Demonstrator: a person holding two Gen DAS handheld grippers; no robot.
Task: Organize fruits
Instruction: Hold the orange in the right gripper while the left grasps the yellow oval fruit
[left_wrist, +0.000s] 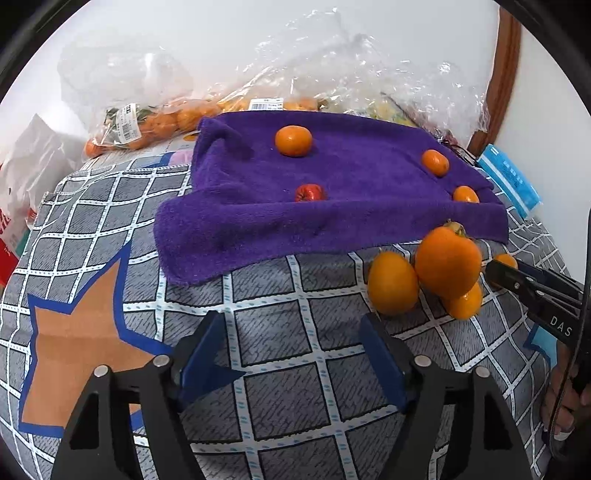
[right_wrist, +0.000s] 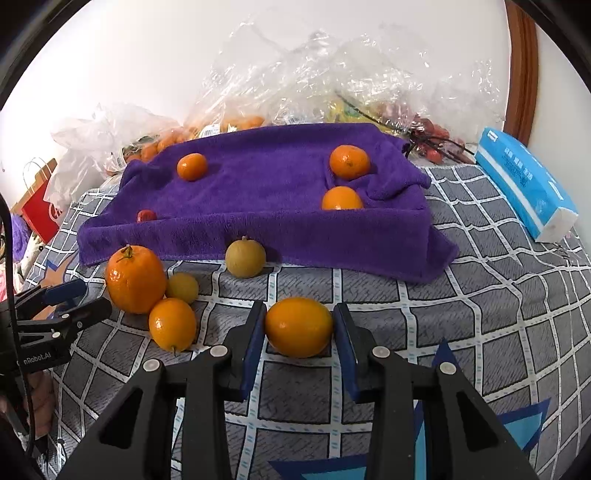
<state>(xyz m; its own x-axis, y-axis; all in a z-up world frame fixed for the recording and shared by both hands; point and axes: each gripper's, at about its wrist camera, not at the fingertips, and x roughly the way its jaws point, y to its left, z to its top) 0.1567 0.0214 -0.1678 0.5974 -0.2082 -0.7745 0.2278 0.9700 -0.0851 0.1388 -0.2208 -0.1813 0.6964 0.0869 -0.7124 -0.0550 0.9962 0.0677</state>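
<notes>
Right gripper (right_wrist: 299, 326) fingers flank orange (right_wrist: 298, 326), contact unclear | left gripper (left_wrist: 291, 354) apart, empty | ahead: four fruits on purple towel (right_wrist: 258, 192), several pending

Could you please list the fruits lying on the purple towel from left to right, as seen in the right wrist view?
Small red fruit → small orange → front orange → back orange, all on the purple towel.

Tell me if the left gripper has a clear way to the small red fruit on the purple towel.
Probably yes. The left gripper is open and empty over the checked cloth, and the red fruit lies ahead on the purple towel with nothing between them. Whether it is within arm's length cannot be judged here.
</notes>
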